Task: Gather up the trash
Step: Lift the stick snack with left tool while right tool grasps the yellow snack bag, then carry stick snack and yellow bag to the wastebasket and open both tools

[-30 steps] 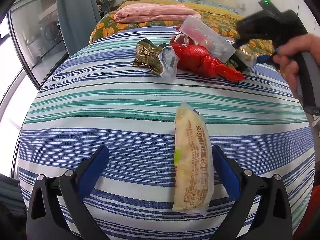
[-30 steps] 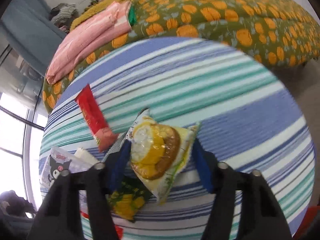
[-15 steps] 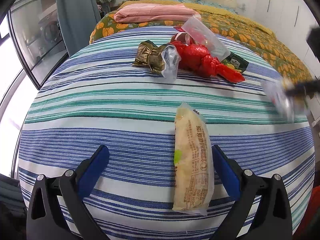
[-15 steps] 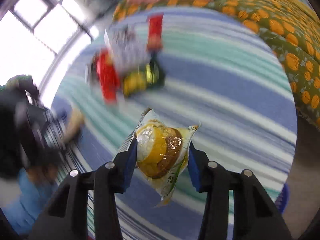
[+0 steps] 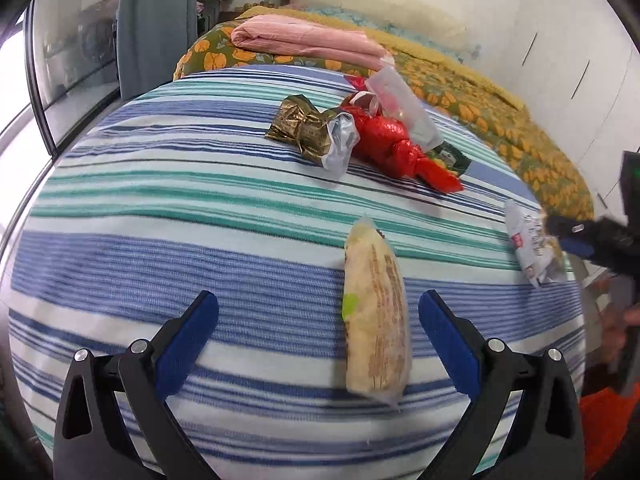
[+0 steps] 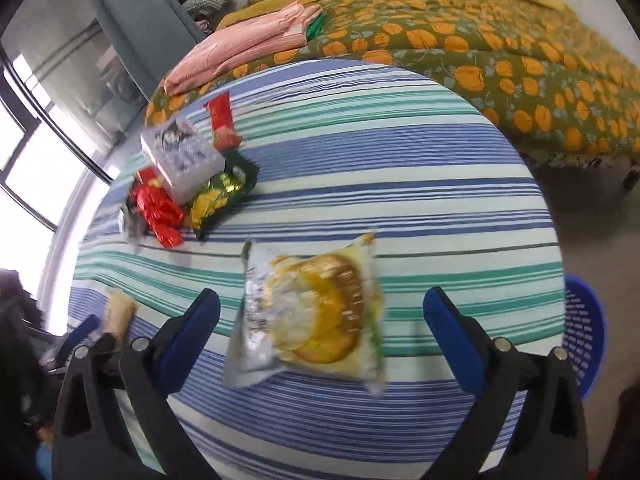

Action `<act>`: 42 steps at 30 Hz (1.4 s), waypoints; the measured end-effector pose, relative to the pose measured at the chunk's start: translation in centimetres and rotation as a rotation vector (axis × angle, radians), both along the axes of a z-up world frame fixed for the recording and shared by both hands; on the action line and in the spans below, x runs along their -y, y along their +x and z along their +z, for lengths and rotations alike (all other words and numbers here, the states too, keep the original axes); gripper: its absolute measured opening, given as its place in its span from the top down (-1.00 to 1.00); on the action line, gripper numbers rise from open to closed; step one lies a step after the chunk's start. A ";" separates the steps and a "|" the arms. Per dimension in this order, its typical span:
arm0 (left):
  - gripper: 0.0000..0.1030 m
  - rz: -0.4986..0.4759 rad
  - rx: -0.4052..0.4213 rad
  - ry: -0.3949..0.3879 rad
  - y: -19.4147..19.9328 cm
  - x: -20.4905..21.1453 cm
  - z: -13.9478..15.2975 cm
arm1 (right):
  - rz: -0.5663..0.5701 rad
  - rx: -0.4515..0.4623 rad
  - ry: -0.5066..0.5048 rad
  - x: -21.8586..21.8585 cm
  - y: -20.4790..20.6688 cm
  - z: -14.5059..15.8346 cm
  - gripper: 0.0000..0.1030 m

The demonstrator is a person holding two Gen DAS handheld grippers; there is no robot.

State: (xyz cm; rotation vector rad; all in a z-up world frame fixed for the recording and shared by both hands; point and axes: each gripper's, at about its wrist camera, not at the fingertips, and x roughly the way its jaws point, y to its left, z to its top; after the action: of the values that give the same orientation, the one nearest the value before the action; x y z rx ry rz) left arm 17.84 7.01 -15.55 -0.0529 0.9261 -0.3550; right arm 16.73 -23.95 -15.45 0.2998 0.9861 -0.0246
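Observation:
A long beige snack packet (image 5: 376,320) lies on the striped tablecloth (image 5: 160,200), between the wide-apart fingers of my left gripper (image 5: 319,304), which is open and not touching it. My right gripper (image 6: 322,298) hangs over the table's right side, its jaws opening. A yellow cake packet (image 6: 316,312) sits blurred between them, clear of both pads. The left wrist view shows that packet (image 5: 532,244) at the right gripper (image 5: 576,236), by the table edge. Farther back is a pile of wrappers: gold (image 5: 304,128), red (image 5: 392,140), and a clear bag (image 5: 400,100).
A blue slotted basket (image 6: 584,328) stands on the floor beside the table's right edge. Behind the table is a bed with an orange-patterned cover (image 6: 480,40) and a folded pink cloth (image 5: 308,40). Windows and a grey curtain (image 5: 156,20) are on the left.
The right gripper's jaws have spread wide and the cake packet has come free of the pads. That gripper swung from the wrapper pile to the table's right edge. The left gripper barely moved.

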 end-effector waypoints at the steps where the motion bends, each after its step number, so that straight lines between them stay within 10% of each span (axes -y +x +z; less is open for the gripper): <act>1: -0.91 -0.005 -0.003 0.009 -0.2 0.1 0.1 | 0.012 0.000 -0.039 -1.4 0.2 -0.4 -0.91; 7: -0.84 -0.005 -0.013 0.082 -0.5 1.8 0.7 | 0.007 0.026 -0.237 -3.8 0.6 -1.5 -0.87; 9: -0.62 -0.008 -0.019 0.129 -0.4 2.7 0.6 | 0.006 0.016 -0.224 -3.2 0.4 -1.6 -0.29; 11: -0.35 -0.014 -0.025 0.169 -0.5 3.5 0.2 | 0.027 0.032 -0.200 -2.4 -0.3 -1.2 -0.11; 20: 0.58 -0.084 0.016 0.189 -2.3 5.7 0.5 | 0.133 0.064 -0.087 -0.5 -4.9 0.6 -0.03; 29: 0.62 -0.220 0.057 0.059 -5.6 12.0 4.2 | 0.056 0.132 0.025 7.9 -10.7 2.0 -0.03; 42: 0.62 -0.582 -0.030 -0.039 -12.4 34.1 4.0 | -0.268 0.061 0.003 26.7 -16.7 -2.1 -0.03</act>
State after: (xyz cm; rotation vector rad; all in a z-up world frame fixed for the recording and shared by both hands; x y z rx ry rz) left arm 5.47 -27.04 -11.58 0.1799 0.9540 -0.9128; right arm -0.02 -50.61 -17.58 0.4315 0.8798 -0.2561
